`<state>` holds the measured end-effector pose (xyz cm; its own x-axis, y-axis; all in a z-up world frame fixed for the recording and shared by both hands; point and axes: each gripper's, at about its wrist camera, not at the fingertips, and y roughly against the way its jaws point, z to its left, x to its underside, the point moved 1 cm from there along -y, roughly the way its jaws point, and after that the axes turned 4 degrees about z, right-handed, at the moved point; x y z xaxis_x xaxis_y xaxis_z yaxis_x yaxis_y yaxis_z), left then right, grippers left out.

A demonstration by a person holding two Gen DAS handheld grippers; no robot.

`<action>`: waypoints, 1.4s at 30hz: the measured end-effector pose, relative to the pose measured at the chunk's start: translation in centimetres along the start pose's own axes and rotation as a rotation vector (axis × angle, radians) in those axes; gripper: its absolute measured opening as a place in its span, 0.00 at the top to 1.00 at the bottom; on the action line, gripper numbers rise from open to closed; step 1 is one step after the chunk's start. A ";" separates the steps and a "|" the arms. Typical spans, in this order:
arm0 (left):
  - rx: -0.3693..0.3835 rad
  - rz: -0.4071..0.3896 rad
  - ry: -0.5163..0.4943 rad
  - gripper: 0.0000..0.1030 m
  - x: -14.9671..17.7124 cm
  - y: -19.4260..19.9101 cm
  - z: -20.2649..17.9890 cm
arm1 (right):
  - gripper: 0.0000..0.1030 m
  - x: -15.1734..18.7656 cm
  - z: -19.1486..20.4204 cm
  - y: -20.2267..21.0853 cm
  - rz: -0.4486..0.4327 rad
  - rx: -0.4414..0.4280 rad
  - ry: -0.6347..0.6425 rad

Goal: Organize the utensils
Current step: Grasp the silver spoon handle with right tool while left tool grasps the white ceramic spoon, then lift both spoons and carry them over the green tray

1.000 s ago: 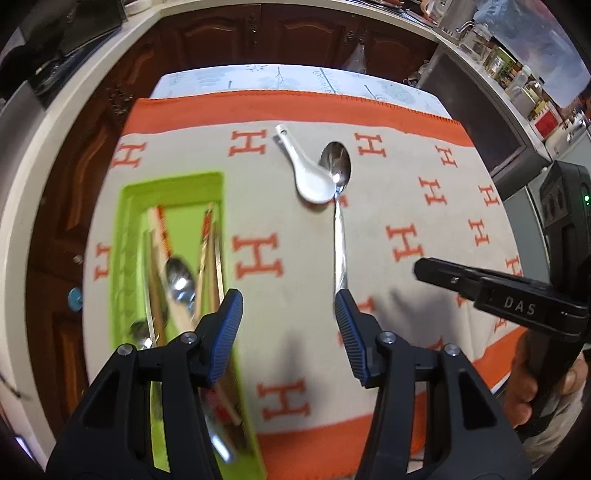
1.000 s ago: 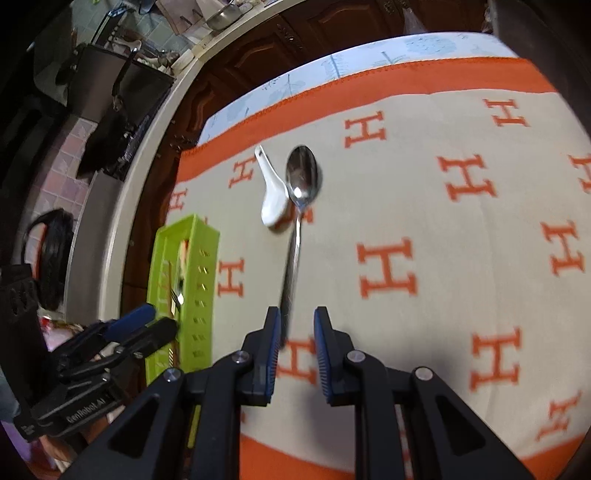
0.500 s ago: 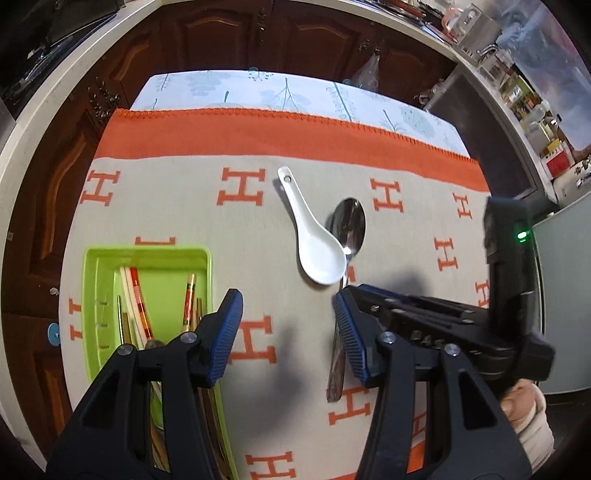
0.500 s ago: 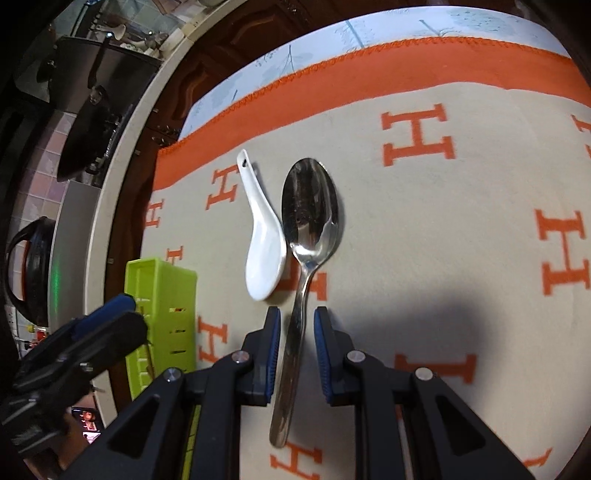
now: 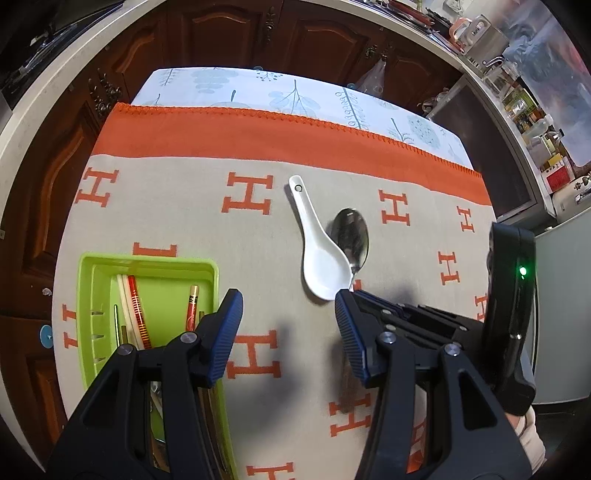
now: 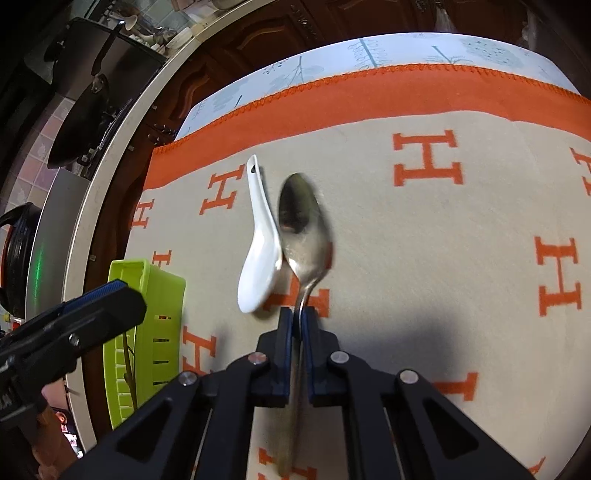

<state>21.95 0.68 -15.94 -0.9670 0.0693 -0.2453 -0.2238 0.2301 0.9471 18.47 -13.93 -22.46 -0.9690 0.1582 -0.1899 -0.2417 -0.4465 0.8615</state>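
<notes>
A metal spoon (image 6: 301, 236) lies on the patterned cloth, its bowl against a white ceramic spoon (image 6: 260, 254). My right gripper (image 6: 296, 317) is shut on the metal spoon's handle just behind the bowl. In the left wrist view the metal spoon (image 5: 351, 236) and the white spoon (image 5: 319, 254) lie ahead, and the right gripper (image 5: 369, 299) reaches in from the right. My left gripper (image 5: 286, 328) hangs open above the cloth, empty, beside the green tray (image 5: 147, 266) holding chopsticks and other utensils.
The beige cloth with orange H marks (image 6: 461, 229) covers the table, orange border at the far edge. Dark wooden cabinets (image 5: 295, 33) stand beyond. The green tray (image 6: 147, 295) sits at the cloth's left side. A hand (image 5: 528, 432) holds the right gripper.
My right gripper has moved forward along the metal spoon's handle and closed on it near the bowl. My left gripper has pulled back and risen, staying open.
</notes>
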 end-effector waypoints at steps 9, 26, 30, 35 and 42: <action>-0.013 0.033 -0.026 0.53 -2.0 -2.3 -2.8 | 0.98 1.4 -1.8 2.7 -0.079 0.126 -0.003; -0.190 0.181 -0.076 0.53 -4.4 -9.4 -7.5 | 0.98 3.2 -5.2 4.8 -0.088 0.077 -0.076; -0.231 0.206 -0.076 0.53 -4.5 -11.2 -7.5 | 0.98 3.3 -5.5 4.8 -0.083 0.055 -0.091; -0.236 0.192 -0.076 0.51 -4.6 -11.4 -7.7 | 0.98 3.6 -6.1 5.0 -0.079 0.034 -0.110; -0.198 0.202 -0.049 0.66 -3.6 -10.7 -7.2 | 0.98 4.1 -6.5 5.6 -0.082 0.019 -0.121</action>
<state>26.97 -9.02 -23.65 -0.9884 0.1428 -0.0523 -0.0510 0.0127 0.9986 12.79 -21.55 -21.45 -0.9326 0.2986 -0.2027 -0.3174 -0.4113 0.8545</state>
